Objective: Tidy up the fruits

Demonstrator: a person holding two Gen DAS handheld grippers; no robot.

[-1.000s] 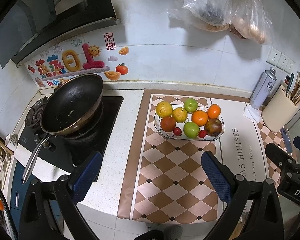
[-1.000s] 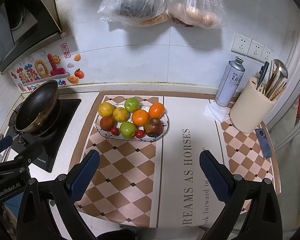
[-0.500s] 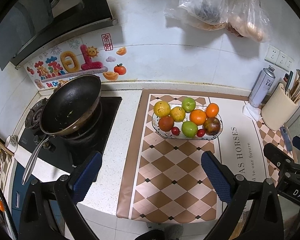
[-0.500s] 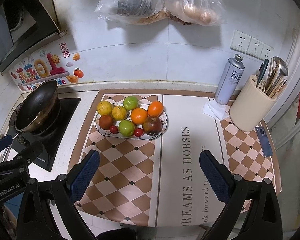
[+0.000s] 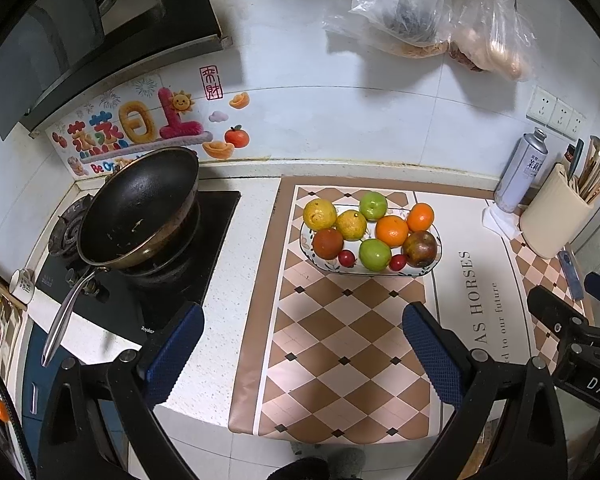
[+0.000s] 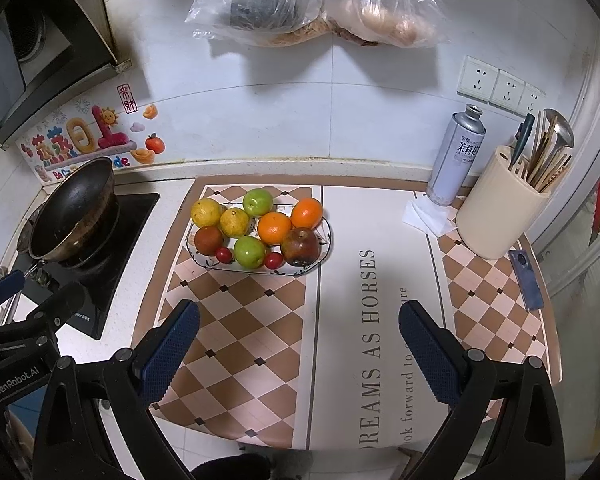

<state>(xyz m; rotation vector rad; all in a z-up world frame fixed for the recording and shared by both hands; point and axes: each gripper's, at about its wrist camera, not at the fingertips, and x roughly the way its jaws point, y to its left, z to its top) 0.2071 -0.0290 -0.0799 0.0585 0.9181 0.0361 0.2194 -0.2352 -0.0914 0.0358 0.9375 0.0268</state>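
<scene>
Pulled back from the counter, fruit all on the plate

Over the last second both my views drew slightly away: the mat (image 5: 352, 332) and plate (image 5: 428, 270) sat smaller and farther off, at the mat's back edge. My left gripper (image 5: 302, 344) and right gripper (image 6: 298, 344) hung wide apart and held nothing, well short of the plate. The oranges (image 6: 274, 227), green apples (image 6: 248, 251) and small tomatoes (image 6: 223, 255) lay untouched, so I judged the sorting either finished or not begun.
</scene>
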